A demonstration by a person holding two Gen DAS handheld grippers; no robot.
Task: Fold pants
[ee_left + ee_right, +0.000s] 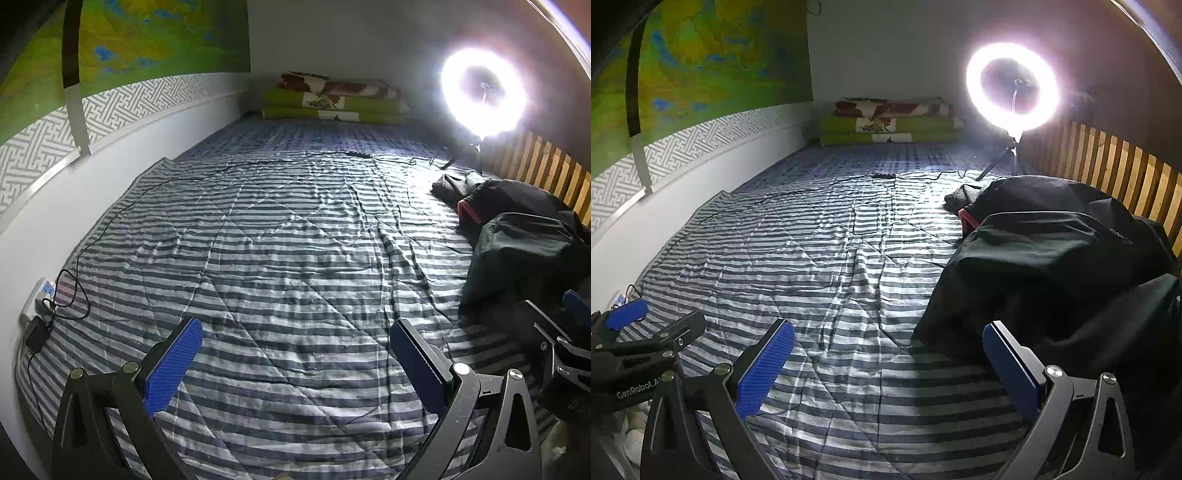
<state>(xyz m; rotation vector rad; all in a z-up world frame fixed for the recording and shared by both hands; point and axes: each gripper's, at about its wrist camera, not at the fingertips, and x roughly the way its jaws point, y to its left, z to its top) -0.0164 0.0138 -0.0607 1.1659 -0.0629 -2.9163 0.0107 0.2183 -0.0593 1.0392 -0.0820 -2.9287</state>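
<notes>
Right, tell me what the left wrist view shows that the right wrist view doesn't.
Only the left wrist view: the black adapter by the wall and the open left gripper head-on. Only the right wrist view: that gripper from the side, with "GenRobot" lettering, and the open right gripper. Both: dark pants heaped at right, striped quilt, ring light.

A bedroom at home: a bed [280, 236] under a striped quilt, folded blankets [332, 98] stacked upper centre, patterned wallpaper [37, 144] left.
</notes>
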